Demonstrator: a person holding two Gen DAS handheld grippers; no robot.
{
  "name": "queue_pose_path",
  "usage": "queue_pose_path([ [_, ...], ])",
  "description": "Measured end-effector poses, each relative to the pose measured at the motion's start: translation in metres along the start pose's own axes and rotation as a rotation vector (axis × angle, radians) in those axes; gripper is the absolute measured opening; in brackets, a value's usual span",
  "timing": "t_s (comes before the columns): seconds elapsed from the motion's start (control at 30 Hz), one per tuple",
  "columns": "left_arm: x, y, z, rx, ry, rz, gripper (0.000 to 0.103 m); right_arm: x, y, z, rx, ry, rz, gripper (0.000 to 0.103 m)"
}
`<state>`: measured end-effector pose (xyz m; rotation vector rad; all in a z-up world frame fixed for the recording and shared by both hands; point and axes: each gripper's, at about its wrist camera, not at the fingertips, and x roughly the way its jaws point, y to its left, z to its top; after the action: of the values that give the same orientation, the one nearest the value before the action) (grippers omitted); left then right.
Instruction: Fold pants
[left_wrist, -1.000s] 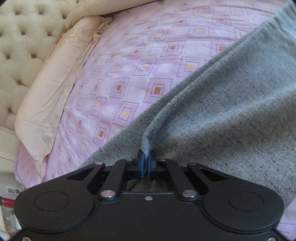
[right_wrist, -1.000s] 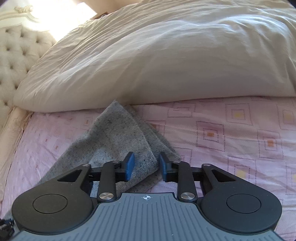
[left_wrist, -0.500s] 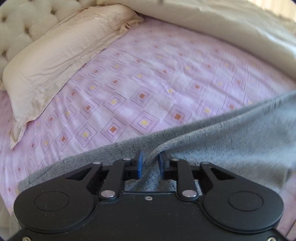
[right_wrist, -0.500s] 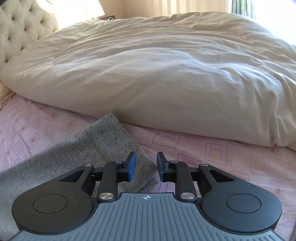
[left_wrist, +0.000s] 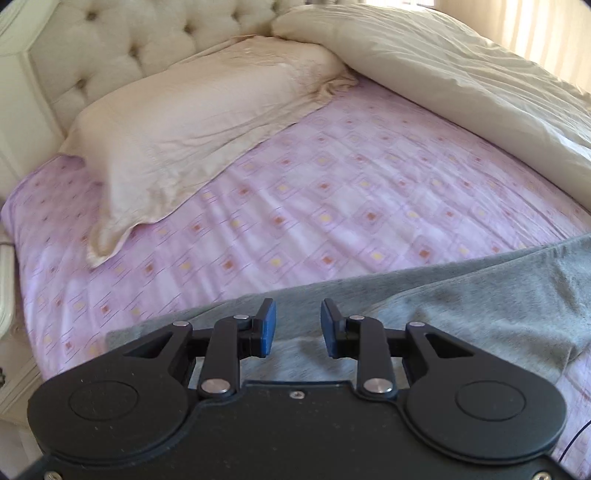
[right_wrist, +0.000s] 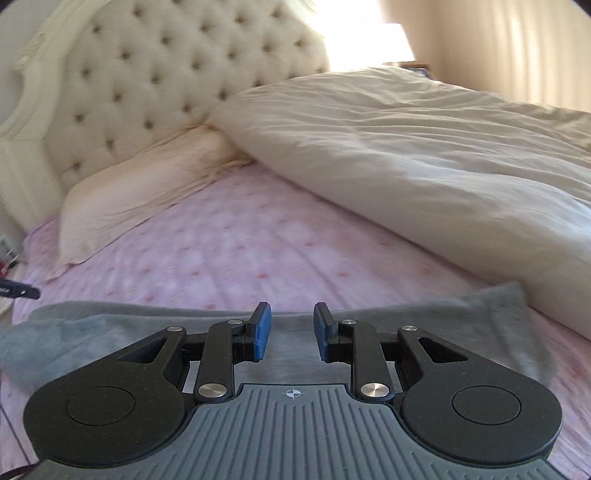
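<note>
**Gray pants lie flat across the bed, both grippers released above them**

The gray pants (left_wrist: 461, 295) stretch sideways across the near part of the pink patterned sheet (left_wrist: 332, 184), their long axis running left to right, parallel to the bed's near side. In the right wrist view the pants (right_wrist: 110, 325) span almost the whole width: one end lies at the left by the bed's edge, and the other rises to a corner at the right, just beside the cream duvet (right_wrist: 424, 166).

The left gripper (left_wrist: 297, 326) hangs above the cloth with its blue pads apart and nothing between them. The right gripper (right_wrist: 291, 330) is likewise released, pads apart over the fabric and clear of it.

Beyond the pants' far edge the sheet lies bare up to the pillow (left_wrist: 207, 122) at the tufted headboard (right_wrist: 166, 74). The duvet bounds that open stretch on the right.
</note>
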<state>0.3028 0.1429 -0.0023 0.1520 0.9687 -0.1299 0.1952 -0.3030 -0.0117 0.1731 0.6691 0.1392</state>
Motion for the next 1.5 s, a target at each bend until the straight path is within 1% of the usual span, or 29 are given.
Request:
queue_pose_path([
  [0.17, -0.005, 0.058, -0.031, -0.106, 0.039, 0.031, 0.038, 0.042, 0.086, 0.011, -0.183, 0.047, 0.203, 0.026],
  [0.23, -0.006, 0.082, -0.044, -0.138, 0.051, 0.053, 0.038, 0.060, 0.118, 0.013, -0.265, 0.058, 0.256, 0.028],
  [0.27, -0.005, 0.093, -0.050, -0.151, 0.058, 0.061, 0.038, 0.071, 0.135, 0.014, -0.308, 0.063, 0.284, 0.032],
  [0.37, -0.002, 0.125, -0.067, -0.205, 0.071, 0.084, 0.038, 0.097, 0.177, 0.013, -0.413, 0.090, 0.351, 0.032],
  [0.47, 0.002, 0.154, -0.084, -0.283, 0.068, 0.071, 0.038, 0.121, 0.215, 0.006, -0.523, 0.104, 0.412, 0.032],
  [0.53, 0.007, 0.168, -0.094, -0.328, 0.079, 0.025, 0.038, 0.136, 0.231, 0.004, -0.582, 0.121, 0.448, 0.032],
  [0.6, 0.012, 0.173, -0.100, -0.345, 0.087, -0.021, 0.038, 0.148, 0.243, 0.002, -0.628, 0.136, 0.475, 0.032],
  [0.67, 0.010, 0.171, -0.103, -0.341, 0.070, -0.063, 0.041, 0.159, 0.252, 0.002, -0.655, 0.153, 0.504, 0.033],
  [0.73, 0.008, 0.168, -0.103, -0.326, 0.054, -0.100, 0.048, 0.167, 0.259, 0.001, -0.668, 0.174, 0.545, 0.035],
  [0.77, 0.010, 0.167, -0.103, -0.318, 0.058, -0.123, 0.055, 0.170, 0.261, 0.001, -0.678, 0.194, 0.561, 0.040],
  [0.8, 0.012, 0.165, -0.103, -0.307, 0.068, -0.139, 0.056, 0.173, 0.262, -0.001, -0.691, 0.219, 0.574, 0.040],
  [0.9, 0.023, 0.158, -0.103, -0.277, 0.109, -0.152, 0.056, 0.181, 0.267, -0.008, -0.731, 0.297, 0.591, 0.040],
  [0.97, 0.027, 0.155, -0.105, -0.274, 0.124, -0.140, 0.056, 0.181, 0.270, -0.015, -0.755, 0.351, 0.582, 0.039],
  [1.0, 0.027, 0.155, -0.106, -0.279, 0.120, -0.137, 0.055, 0.178, 0.271, -0.019, -0.776, 0.345, 0.578, 0.036],
  [1.03, 0.024, 0.153, -0.108, -0.282, 0.106, -0.123, 0.053, 0.171, 0.272, -0.023, -0.801, 0.320, 0.586, 0.019],
  [1.07, 0.020, 0.151, -0.110, -0.279, 0.095, -0.103, 0.044, 0.162, 0.273, -0.028, -0.834, 0.285, 0.590, 0.005],
  [1.1, 0.015, 0.148, -0.112, -0.270, 0.084, -0.083, 0.036, 0.152, 0.274, -0.032, -0.870, 0.257, 0.583, 0.004],
  [1.13, 0.009, 0.144, -0.115, -0.255, 0.067, -0.074, 0.032, 0.142, 0.274, -0.036, -0.908, 0.233, 0.590, 0.004],
  [1.17, 0.004, 0.140, -0.119, -0.238, 0.053, -0.068, 0.025, 0.130, 0.274, -0.042, -0.947, 0.205, 0.602, 0.004],
  [1.23, -0.007, 0.132, -0.127, -0.202, 0.026, -0.050, 0.019, 0.111, 0.274, -0.051, -1.011, 0.158, 0.609, 0.003],
  [1.27, -0.013, 0.128, -0.131, -0.186, 0.010, -0.039, 0.017, 0.102, 0.273, -0.055, -1.037, 0.136, 0.608, 0.003],
  [1.33, -0.023, 0.121, -0.135, -0.176, -0.013, -0.012, 0.015, 0.089, 0.271, -0.058, -1.071, 0.092, 0.589, 0.003],
  [1.4, -0.033, 0.119, -0.134, -0.171, -0.039, 0.016, 0.010, 0.081, 0.272, -0.056, -1.088, 0.033, 0.542, 0.003],
  [1.47, -0.042, 0.119, -0.126, -0.156, -0.080, 0.051, 0.009, 0.084, 0.275, -0.045, -1.073, -0.019, 0.488, 0.003],
  [1.5, -0.046, 0.120, -0.119, -0.155, -0.099, 0.055, 0.009, 0.087, 0.276, -0.037, -1.054, -0.044, 0.461, 0.003],
])
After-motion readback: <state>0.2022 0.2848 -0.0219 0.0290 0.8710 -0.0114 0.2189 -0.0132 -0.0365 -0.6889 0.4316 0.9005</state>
